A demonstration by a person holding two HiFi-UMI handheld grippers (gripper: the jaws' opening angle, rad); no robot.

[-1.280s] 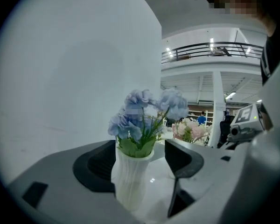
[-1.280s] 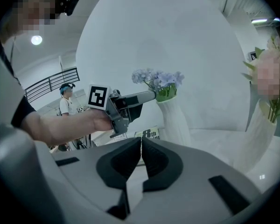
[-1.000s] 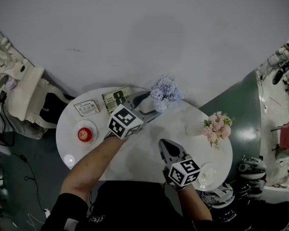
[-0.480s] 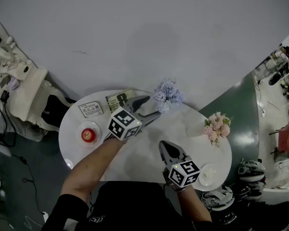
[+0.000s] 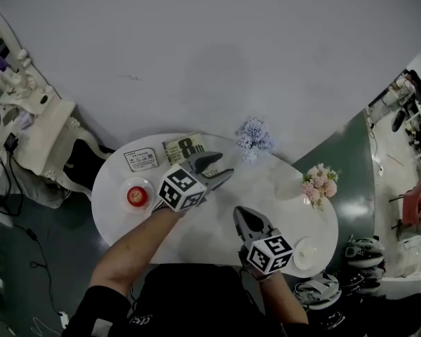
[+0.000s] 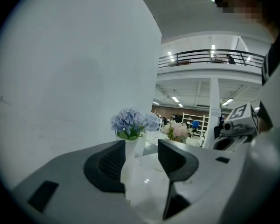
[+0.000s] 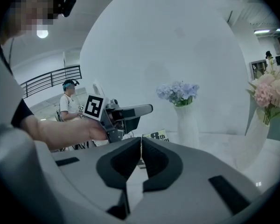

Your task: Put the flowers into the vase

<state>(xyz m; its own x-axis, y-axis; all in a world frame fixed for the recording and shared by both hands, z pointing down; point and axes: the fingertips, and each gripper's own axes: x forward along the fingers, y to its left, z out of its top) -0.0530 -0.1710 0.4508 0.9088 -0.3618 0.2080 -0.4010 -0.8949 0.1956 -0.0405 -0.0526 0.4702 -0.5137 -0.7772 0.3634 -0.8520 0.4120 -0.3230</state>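
Since the earlier frame, my left hand-held gripper has drawn back toward the near left, away from the blue flowers. It now stands well apart from them. Its jaws have just been closing partway, yet they remain released with nothing gripped between them. The blue flowers stand upright in the white vase at the far edge of the tabletop. I judge this bunch as placed and let go. The pink flowers stand at the right edge, also upright in a container. My right hand-held gripper is clenched on nothing, near the front edge.

Legible writing: the card at far left carries a large "8", read as "8th" in the right gripper view. The smaller card beside it has print too small to read
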